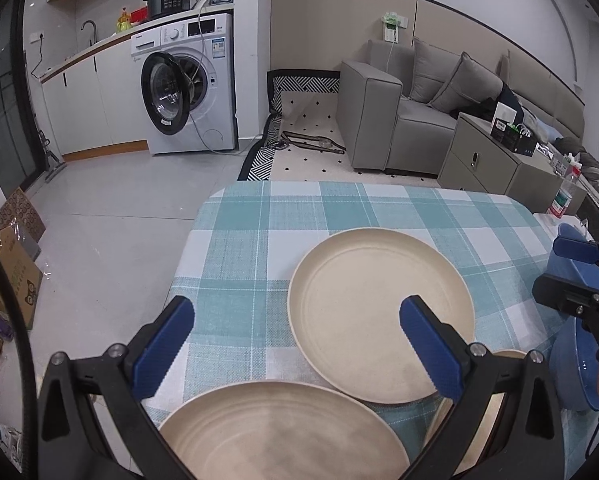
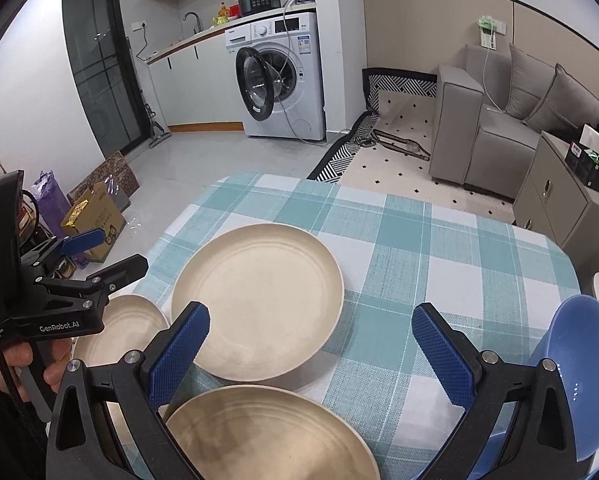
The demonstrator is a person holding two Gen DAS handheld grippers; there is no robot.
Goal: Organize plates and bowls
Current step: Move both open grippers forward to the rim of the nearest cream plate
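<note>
Left wrist view: my fingers [image 1: 297,346] spread wide, empty; plate [image 1: 381,316] looks light, stiff, slippery, so I'd pinch its rim

We list: cream plates [image 1: 379,312]; blue bowl [image 2: 583,360]; tablecloth [image 1: 239,264] in teal-and-white check; gripper pads [image 1: 163,344] blue on black frames.

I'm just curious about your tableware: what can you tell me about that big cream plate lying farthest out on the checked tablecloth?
The large round cream plate looks matte, like plastic or bamboo fibre, with a raised rim and faint rings inside. It is empty and lies right side up on the teal-and-white checked tablecloth. Its near edge seems to overlap a second cream plate. No jaws touch it.
</note>
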